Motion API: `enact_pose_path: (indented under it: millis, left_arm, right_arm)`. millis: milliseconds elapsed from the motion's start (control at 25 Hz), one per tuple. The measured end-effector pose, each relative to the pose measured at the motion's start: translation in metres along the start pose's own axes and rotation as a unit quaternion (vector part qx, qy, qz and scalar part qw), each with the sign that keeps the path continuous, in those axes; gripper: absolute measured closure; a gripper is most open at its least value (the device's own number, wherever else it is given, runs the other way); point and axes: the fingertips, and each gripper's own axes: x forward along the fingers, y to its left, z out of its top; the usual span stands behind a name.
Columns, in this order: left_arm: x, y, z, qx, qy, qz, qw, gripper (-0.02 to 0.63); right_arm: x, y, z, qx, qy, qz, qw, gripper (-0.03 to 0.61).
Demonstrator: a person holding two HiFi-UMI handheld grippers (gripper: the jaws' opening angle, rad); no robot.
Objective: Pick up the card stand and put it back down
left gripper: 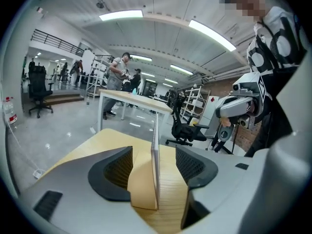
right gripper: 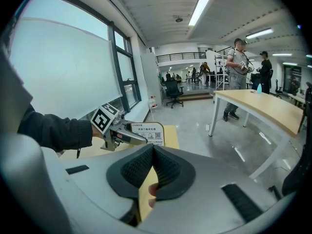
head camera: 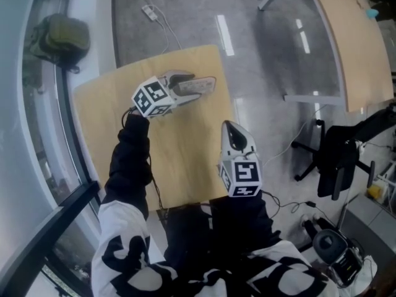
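Wood table (head camera: 185, 166), small, light top. Card stand (right gripper: 153, 133) sits at its far right part, upright, with its base on the top as far as the left gripper view shows. Left gripper (head camera: 198, 85) reaches in from the near left and straddles it. Its jaws are apart, with the thin stand edge-on between the pads and a gap on each side, so neither pad presses. Nothing is gripped, and the stand looks to carry its own weight. The approach makes sense: the pads face the stand's two flat faces, so a squeeze would catch it square without tipping it. Printed face with a QR code shows in the right gripper view, turned toward the near right.

Right gripper (head camera: 235, 132) hangs over the near right of the table, well apart from the stand, jaws together with nothing in them. This is a one-gripper job, so it reads as parked out of the way.

Judgement: stand down with the pads off it fits either the moment ahead of the pick or the end of the put-down. Frames alone don't say which. Risk either way is a pad clipping the stand. It looks light and sits near the table's edge, so it could topple or slide off.

Grey floor (head camera: 260, 73) and office chair (head camera: 334, 159) to the right are not involved.
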Motion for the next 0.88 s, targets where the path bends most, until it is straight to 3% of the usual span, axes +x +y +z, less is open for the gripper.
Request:
enact_pose_path:
  millis: [200, 360, 600, 760, 880]
  left_arm:
    - [-0.013, 0.004, -0.011, -0.016, 0.019, 0.048, 0.9986, 0.276]
    - [-0.031, 0.002, -0.026, -0.027, 0.048, 0.114, 0.9920, 0.249]
    - [-0.062, -0.023, -0.048, -0.106, 0.071, 0.175, 0.9762, 0.249]
    - [-0.083, -0.045, -0.037, -0.136, 0.023, 0.236, 0.9620, 0.259]
    - [-0.095, -0.065, -0.023, -0.156, -0.019, 0.291, 0.9438, 0.268]
  right_arm:
    - [-0.010, -0.001, 0.001, 0.000, -0.007, 0.006, 1.000, 0.557]
    - [-0.023, 0.003, 0.004, -0.005, -0.018, 0.017, 1.000, 0.557]
    - [-0.039, 0.014, 0.009, -0.012, -0.034, 0.037, 0.999, 0.557]
    - [-0.044, 0.022, 0.008, -0.006, -0.039, 0.055, 0.998, 0.557]
    - [-0.048, 0.026, 0.009, -0.008, -0.044, 0.065, 0.997, 0.557]
